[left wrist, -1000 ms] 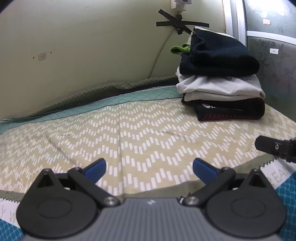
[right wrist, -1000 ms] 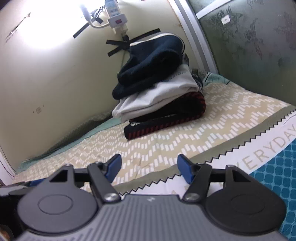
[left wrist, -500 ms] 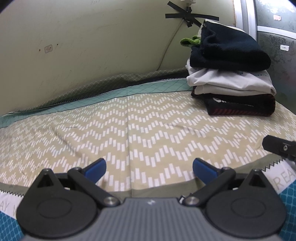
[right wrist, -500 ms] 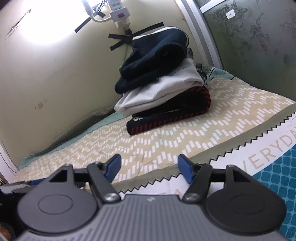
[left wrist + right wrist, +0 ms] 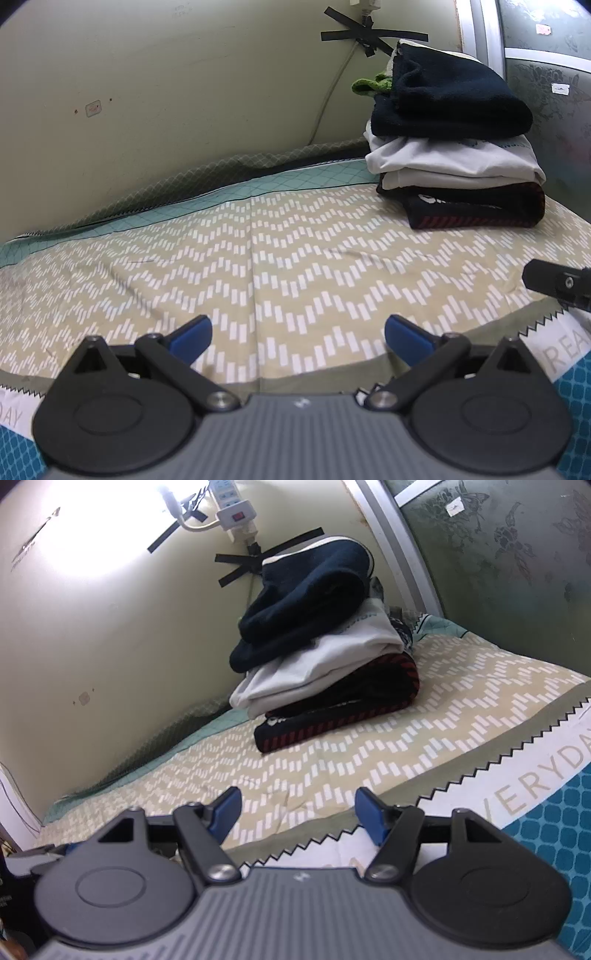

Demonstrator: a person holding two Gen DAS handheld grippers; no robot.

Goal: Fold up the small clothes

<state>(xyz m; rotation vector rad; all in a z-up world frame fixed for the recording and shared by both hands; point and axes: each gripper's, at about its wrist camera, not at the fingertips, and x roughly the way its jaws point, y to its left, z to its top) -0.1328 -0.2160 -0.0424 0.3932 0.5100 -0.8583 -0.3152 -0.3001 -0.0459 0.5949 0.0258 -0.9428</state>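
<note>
The sheet (image 5: 424,716) reads "EVERYDAY" along its zigzag border; print on the folded clothes is too small to read. The left tool (image 5: 297,334) and right tool (image 5: 297,814) both stand open, holding nothing, above the bed. The stack (image 5: 458,155) sits by the far wall (image 5: 184,92).

Cream wall (image 5: 184,92), patterned bedsheet (image 5: 295,266), perhaps frosted glass (image 5: 498,572) right.

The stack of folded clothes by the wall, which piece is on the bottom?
The black garment with red stripes is at the bottom, lying on the bedspread. The white one sits on it, and the dark navy one tops the stack.
</note>
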